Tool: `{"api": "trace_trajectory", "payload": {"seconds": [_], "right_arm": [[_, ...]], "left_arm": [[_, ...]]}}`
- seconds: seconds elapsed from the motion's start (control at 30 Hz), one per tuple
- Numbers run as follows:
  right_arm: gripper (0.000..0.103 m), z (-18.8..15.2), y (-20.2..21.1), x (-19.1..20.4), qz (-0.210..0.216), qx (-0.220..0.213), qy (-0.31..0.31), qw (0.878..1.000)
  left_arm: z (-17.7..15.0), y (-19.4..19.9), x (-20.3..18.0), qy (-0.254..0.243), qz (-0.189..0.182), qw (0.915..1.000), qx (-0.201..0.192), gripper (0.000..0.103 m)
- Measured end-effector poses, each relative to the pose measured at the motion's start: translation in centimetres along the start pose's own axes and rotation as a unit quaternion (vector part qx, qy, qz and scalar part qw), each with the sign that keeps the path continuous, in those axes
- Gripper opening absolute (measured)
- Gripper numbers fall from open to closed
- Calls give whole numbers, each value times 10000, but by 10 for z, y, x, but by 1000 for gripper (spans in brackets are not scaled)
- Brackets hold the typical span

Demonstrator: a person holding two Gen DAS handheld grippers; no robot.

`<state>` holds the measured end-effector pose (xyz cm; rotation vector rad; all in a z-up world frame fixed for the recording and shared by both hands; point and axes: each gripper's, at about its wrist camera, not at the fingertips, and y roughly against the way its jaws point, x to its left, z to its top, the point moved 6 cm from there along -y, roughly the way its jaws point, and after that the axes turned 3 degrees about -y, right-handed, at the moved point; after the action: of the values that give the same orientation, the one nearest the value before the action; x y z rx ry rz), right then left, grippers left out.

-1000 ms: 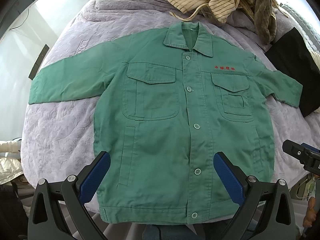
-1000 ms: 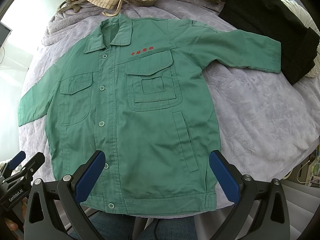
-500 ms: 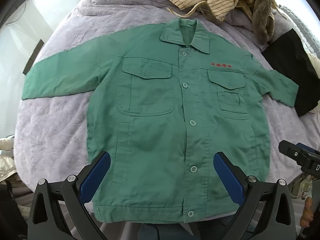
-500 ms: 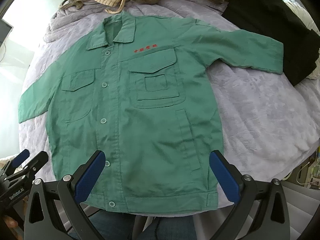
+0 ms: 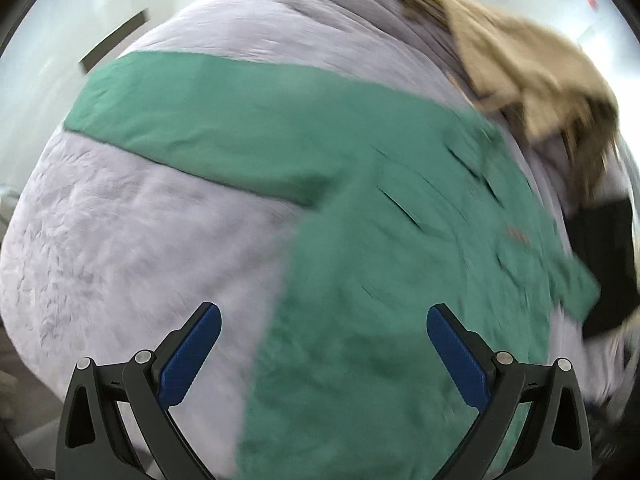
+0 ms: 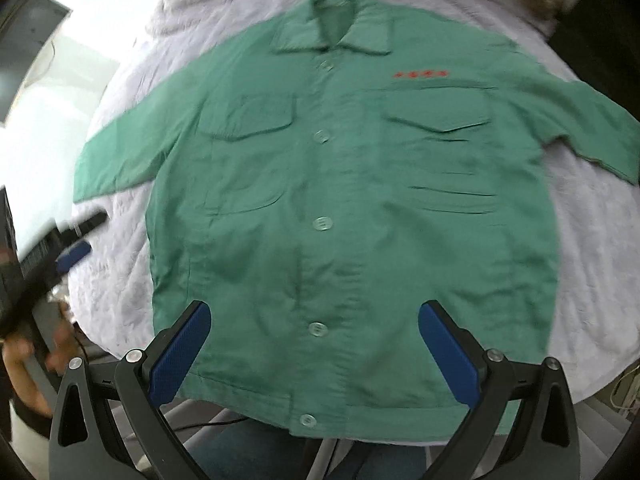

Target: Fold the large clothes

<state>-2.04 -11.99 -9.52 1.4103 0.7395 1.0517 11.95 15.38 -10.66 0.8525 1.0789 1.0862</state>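
Note:
A green button-up jacket lies flat and face up on a lilac quilt, sleeves spread out to both sides. In the left wrist view, blurred by motion, its left sleeve stretches across the quilt and the body fills the right half. My left gripper hangs open over the jacket's left side edge, holding nothing. My right gripper is open above the lower front near the hem, also holding nothing. The left gripper shows at the left edge of the right wrist view, held by a hand.
A heap of beige striped and brown clothes lies at the far end of the quilt. A black garment sits beyond the jacket's right sleeve. The quilt's near edge runs just below the jacket hem.
My left gripper swung left and closer, so it now looks at the left sleeve and side instead of the whole jacket. My right gripper shifted left to centre on the button line.

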Motion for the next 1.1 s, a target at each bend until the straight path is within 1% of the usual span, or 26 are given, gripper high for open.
{"api": "trace_trajectory", "payload": {"seconds": [0.07,0.13,0.2,0.3,0.43,0.47,0.57,0.6,0.67,0.73,0.77,0.8,0.83,0.87,0.9,0.93,0.97,1.07,1.1], "right_arm": [[103,1,-16,17,-17,33,152,9999],[103,2,-32,37,6,41,339,9994],[103,4,-46,54,87,55,471,9988],[103,9,-68,77,184,85,609,9979],[103,14,-88,95,274,156,608,9977],[103,16,-91,98,283,168,603,9976],[103,20,-93,104,243,153,603,9978],[103,21,-93,105,225,140,594,9979],[103,26,-96,106,204,113,541,9983],[103,29,-98,109,199,88,465,9987],[103,30,-99,110,198,79,436,9988],[103,31,-100,112,210,75,399,9990],[103,30,-100,112,215,70,382,9990],[103,30,-100,113,220,52,361,9991],[103,28,-98,111,228,45,352,9991],[103,25,-97,111,232,27,337,9992],[103,24,-96,110,236,24,318,9992],[103,26,-92,95,257,-50,237,9994],[103,27,-89,90,264,-105,207,9994]], "left_arm": [[22,-11,38,351,-70,9990,-275,103],[38,-21,68,585,-163,9969,-497,103],[56,-36,104,957,-390,9921,-706,103],[75,-59,142,1330,-729,9844,-888,103],[89,-92,173,1586,-913,9791,-889,103],[95,-98,181,1712,-990,9760,-909,103],[114,-101,194,1910,-1145,9687,-1095,103],[125,-100,199,1923,-1160,9666,-1237,103],[142,-94,207,1898,-1125,9648,-1429,103],[157,-92,213,1837,-1021,9647,-1584,103],[161,-90,217,1806,-945,9650,-1647,101],[163,-89,218,1782,-848,9652,-1716,96],[165,-88,220,1731,-697,9666,-1757,76],[165,-88,223,1656,-568,9690,-1745,52],[165,-86,225,1583,-572,9700,-1753,40],[166,-86,225,1548,-630,9704,-1741,21],[166,-85,223,1510,-698,9703,-1759,17],[170,-68,202,1198,-884,9689,-1977,17],[174,-58,187,1017,-1084,9668,-2080,17]]}}
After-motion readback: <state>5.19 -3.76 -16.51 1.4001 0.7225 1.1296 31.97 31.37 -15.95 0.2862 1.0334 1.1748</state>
